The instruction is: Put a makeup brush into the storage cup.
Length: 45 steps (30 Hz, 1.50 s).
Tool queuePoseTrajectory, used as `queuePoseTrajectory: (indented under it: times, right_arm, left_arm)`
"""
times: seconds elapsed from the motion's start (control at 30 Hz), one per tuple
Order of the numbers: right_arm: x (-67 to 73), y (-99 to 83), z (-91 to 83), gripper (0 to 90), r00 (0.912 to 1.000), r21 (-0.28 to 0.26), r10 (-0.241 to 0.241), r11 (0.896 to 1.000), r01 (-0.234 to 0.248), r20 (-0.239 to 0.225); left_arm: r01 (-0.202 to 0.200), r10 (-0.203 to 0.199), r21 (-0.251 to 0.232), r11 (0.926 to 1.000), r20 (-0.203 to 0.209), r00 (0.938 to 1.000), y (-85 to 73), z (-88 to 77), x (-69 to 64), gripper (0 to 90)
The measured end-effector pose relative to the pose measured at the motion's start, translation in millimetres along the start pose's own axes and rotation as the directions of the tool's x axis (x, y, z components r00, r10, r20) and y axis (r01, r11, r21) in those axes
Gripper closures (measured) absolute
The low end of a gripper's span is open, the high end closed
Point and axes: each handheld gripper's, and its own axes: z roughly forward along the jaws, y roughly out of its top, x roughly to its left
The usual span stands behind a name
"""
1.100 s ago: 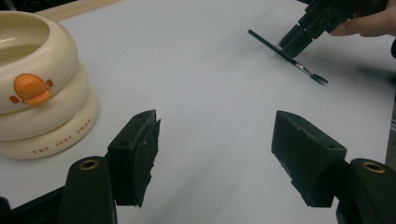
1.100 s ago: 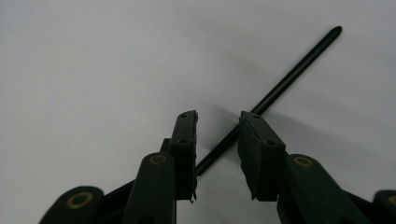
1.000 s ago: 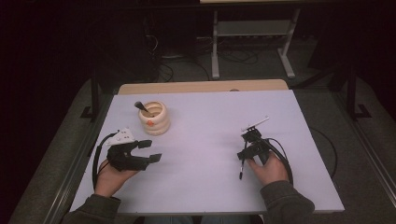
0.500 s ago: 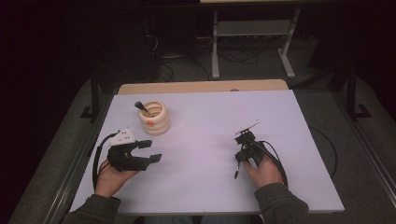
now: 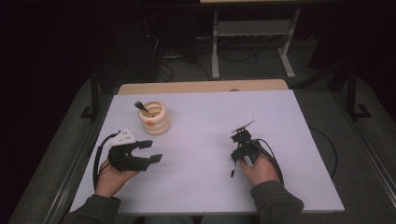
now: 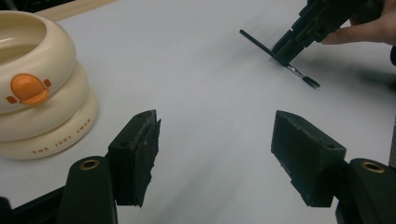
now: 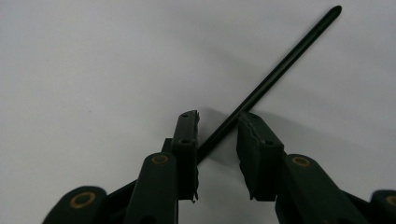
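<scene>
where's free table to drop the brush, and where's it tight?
Widest bare patch: mid-table, between the cream ringed cup and the right gripper with its thin black brush. The far right stretch beyond that gripper is bare too, as is the near edge between the forearms. Tight only at the left, where the open left gripper sits just below the cup.

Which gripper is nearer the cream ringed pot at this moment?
Left. The left gripper sits just in front of the pot, jaws wide apart with nothing between them. The right gripper is well across the table, with a thin black brush between its jaws.
</scene>
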Motion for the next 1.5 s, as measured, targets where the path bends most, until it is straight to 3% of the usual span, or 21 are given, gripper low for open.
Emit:
queuePoseTrajectory:
  times: [0.2,0.3,0.4,0.5,0.7,0.8,0.87,1.1,1.27,1.37,1.5]
  right_arm:
    - [4.4,3.5,0.8,69.0,0.9993,0.020,-0.005,1.000,0.004,0.038]
    - [4.2,4.5,1.0,75.3,0.9982,0.029,-0.008,1.000,0.006,0.060]
    - [-1.7,3.5,0.2,79.8,0.9991,0.028,0.013,1.000,-0.014,0.041]
    - [-1.1,3.9,0.3,81.5,0.9985,0.031,0.014,0.999,-0.016,0.054]
    - [7.2,3.3,1.9,84.9,0.9933,0.031,-0.044,0.999,0.041,0.107]
    - [2.3,2.4,0.8,85.0,0.9958,0.024,-0.054,0.998,0.053,0.073]
    - [-3.2,0.3,-0.6,85.0,0.9988,0.011,-0.041,0.999,0.041,0.026]
    - [-17.2,-8.7,-8.3,85.0,0.9965,-0.029,-0.044,0.999,0.042,-0.071]
    - [-24.3,-14.1,-16.7,85.0,0.9959,-0.060,-0.078,0.995,0.075,-0.047]
    - [-31.0,-15.7,-22.2,85.0,0.9943,-0.073,-0.082,0.994,0.078,-0.067]
    - [-41.3,-16.5,-27.0,85.0,0.9872,-0.073,-0.127,0.990,0.120,-0.097]
  left_arm:
    - [-0.004,0.004,0.005,1.0000,-0.001,1.0000,0.2,0.3,-0.7,31.8]
    - [0.000,0.000,-0.004,1.0000,-0.003,1.0000,0.1,-0.7,-1.4,32.0]
    - [0.007,-0.007,-0.006,1.0000,-0.006,1.0000,-0.5,-2.0,-0.3,32.3]
    - [0.008,-0.008,-0.009,0.9999,-0.007,0.9999,-0.4,-2.1,-0.6,32.4]
    - [0.004,-0.004,-0.009,1.0000,-0.007,1.0000,-0.1,-2.0,-1.3,32.5]
    - [0.007,-0.007,-0.008,0.9999,-0.009,0.9999,-0.5,-2.6,-0.9,32.5]
    - [0.005,-0.005,-0.010,0.9999,-0.010,0.9999,-0.9,-2.7,0.3,32.5]
    - [0.012,-0.012,-0.008,0.9999,-0.014,0.9998,-1.5,-2.6,1.5,32.5]
    - [0.015,-0.015,-0.012,0.9998,-0.010,0.9998,-1.1,-2.5,0.5,33.2]
    - [0.010,-0.010,-0.010,0.9999,-0.010,0.9999,-1.0,-3.3,0.7,33.2]
    - [0.009,-0.009,-0.010,0.9999,-0.008,0.9999,-1.1,-3.4,0.9,33.2]
